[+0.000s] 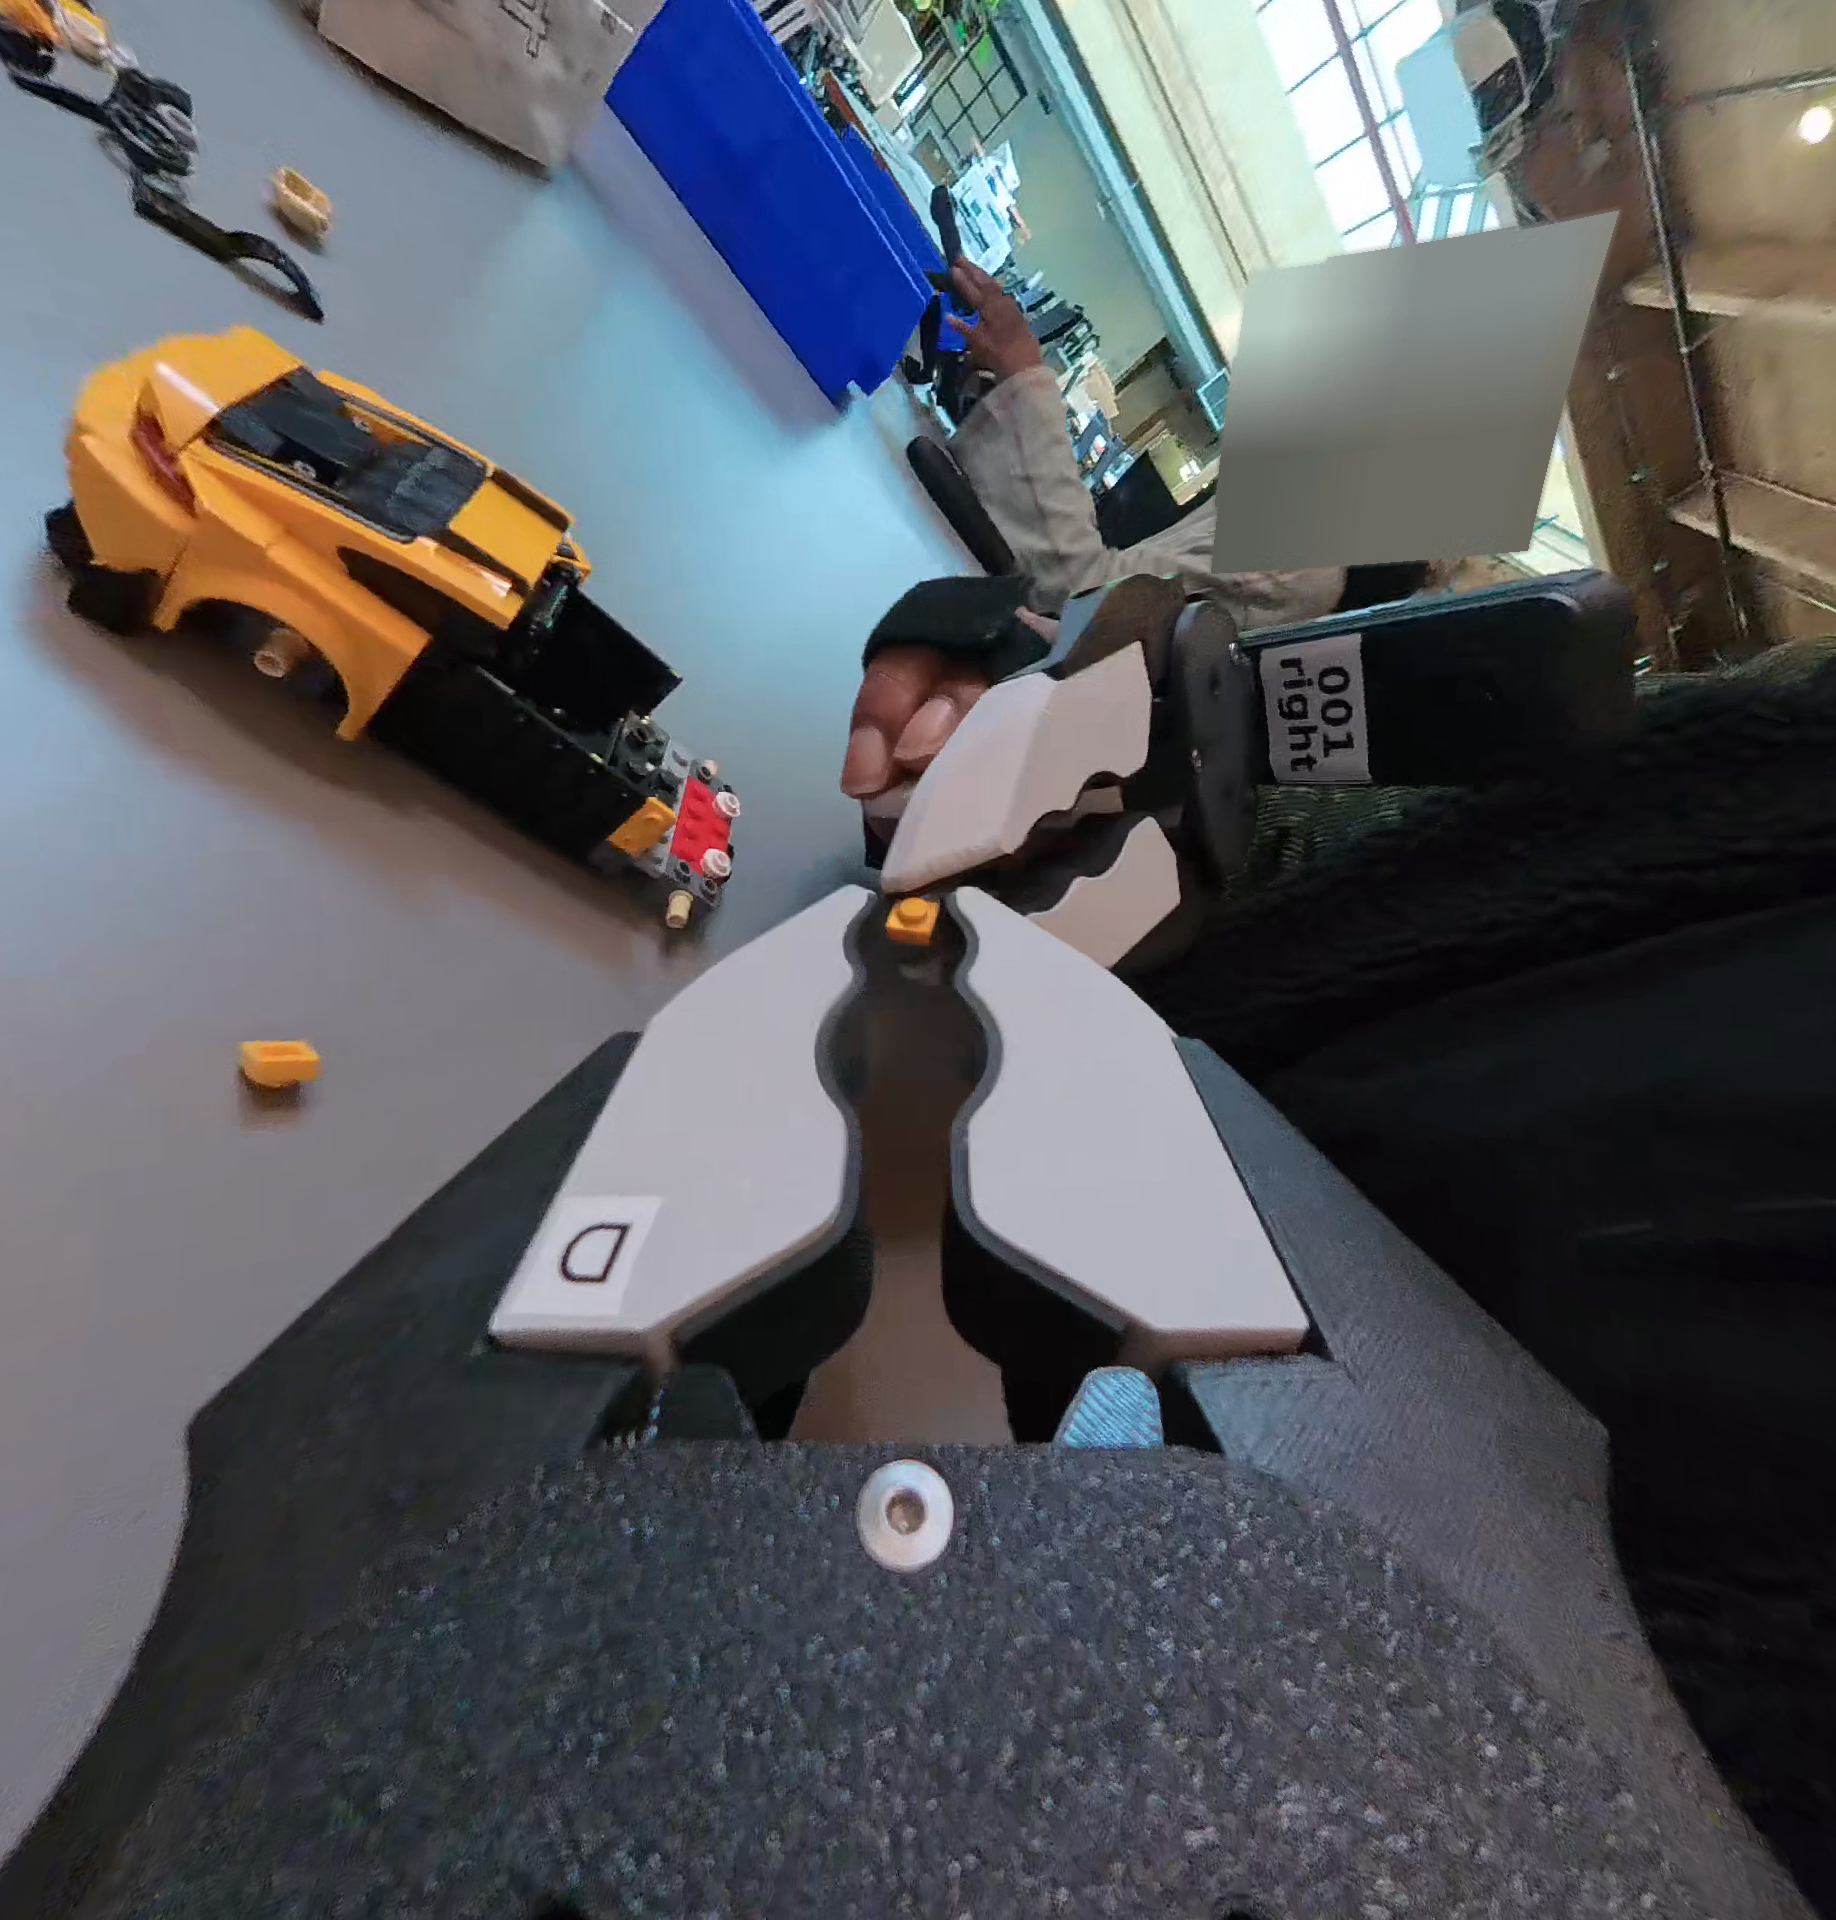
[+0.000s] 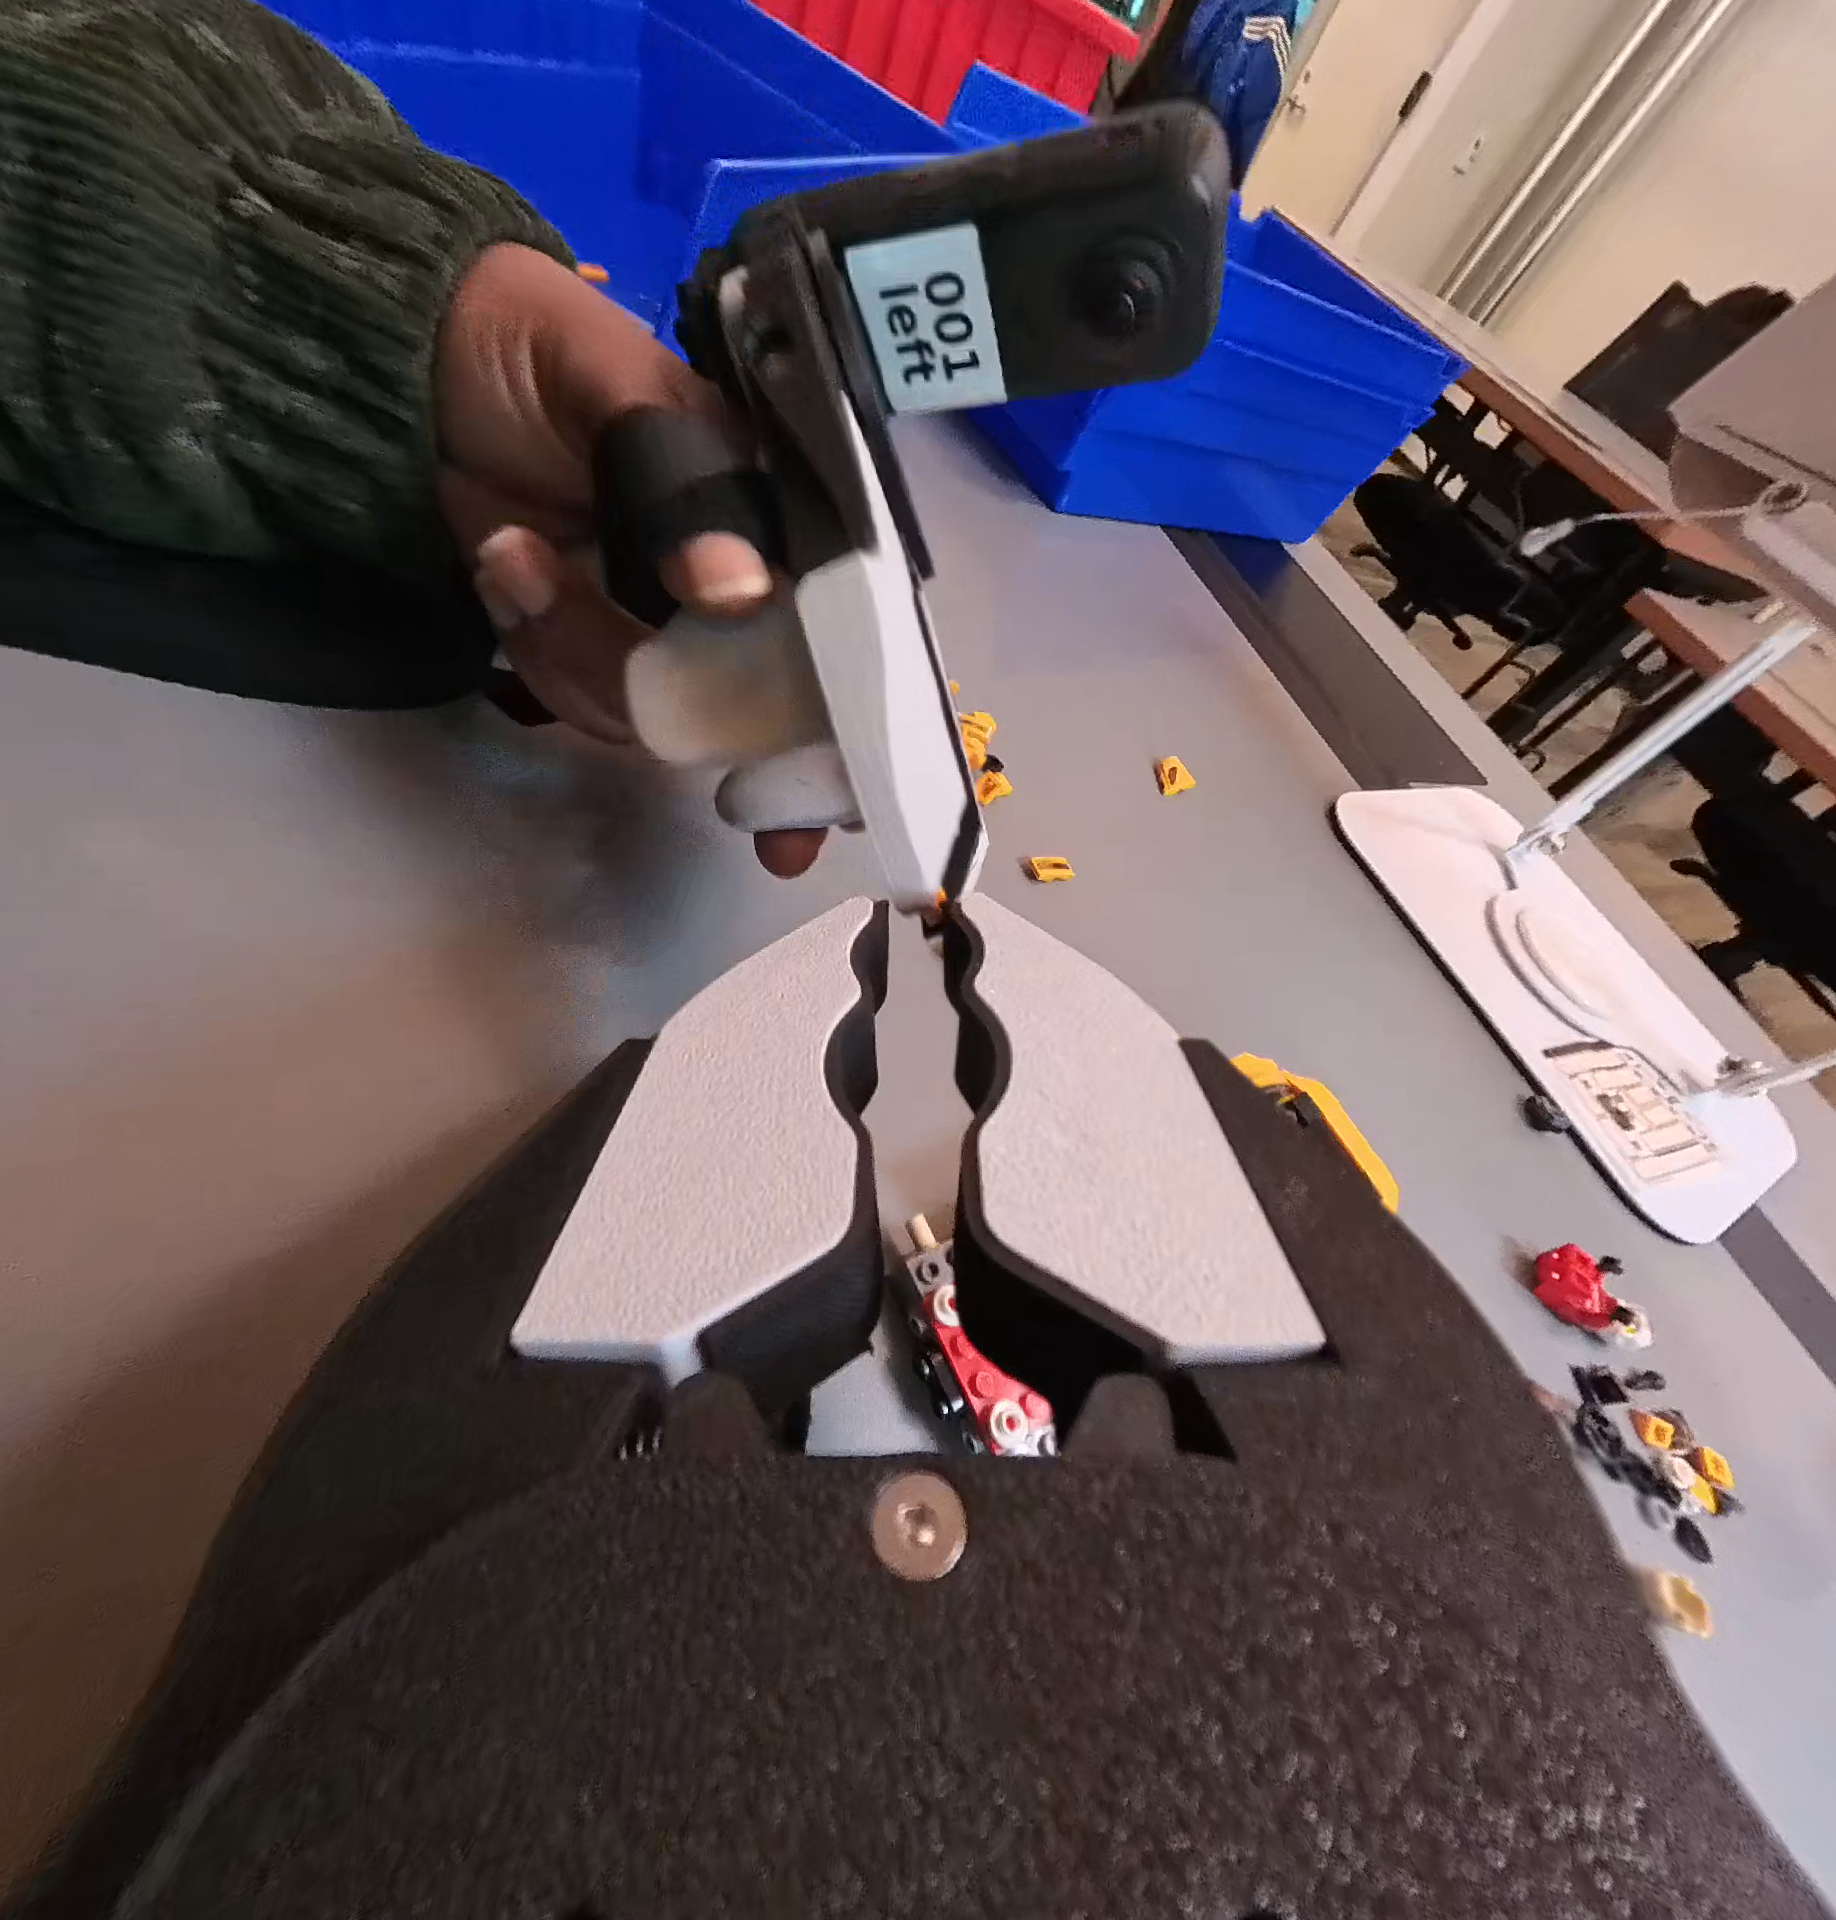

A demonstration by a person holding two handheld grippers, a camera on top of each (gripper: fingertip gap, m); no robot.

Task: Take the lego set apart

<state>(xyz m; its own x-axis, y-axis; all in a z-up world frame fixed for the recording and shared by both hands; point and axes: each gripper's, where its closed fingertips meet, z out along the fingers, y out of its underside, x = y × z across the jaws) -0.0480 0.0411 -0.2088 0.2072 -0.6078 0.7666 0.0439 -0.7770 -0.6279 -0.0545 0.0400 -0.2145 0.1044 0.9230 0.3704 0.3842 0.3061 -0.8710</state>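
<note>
Working from the left of the left wrist view, you have the yellow car [image 1: 311, 551] lying on the grey table [image 1: 602, 343], well apart from both tools, its stripped front end with the red plate [image 1: 701, 821] pointing toward your grippers. One loose yellow brick [image 1: 278, 1062] sits on the table nearer you, and a tan piece [image 1: 301, 197] and black parts [image 1: 218, 244] lie toward the far corner.

At the centre, your left gripper [image 1: 912, 904] is closed nearly all the way on one small orange stud piece [image 1: 912, 920] — pinched right at the tips. Your right gripper [image 1: 898, 878] comes in from the right, its tips touching that same piece from above; whether it truly clamps it I cannot tell. In the right wrist view its jaws stand almost closed, meeting the left gripper [image 2: 940, 899] tip to tip, with only a sliver of orange [image 2: 938, 902] showing.

So the piece lies dead ahead of both tools, equally near — any pull would have to run along the two tools, apart.

Further right: three small yellow bits [image 2: 1049, 868] by the blue bins [image 2: 1257, 416], one white lamp base [image 2: 1454, 883], one red part [image 2: 1574, 1283].
</note>
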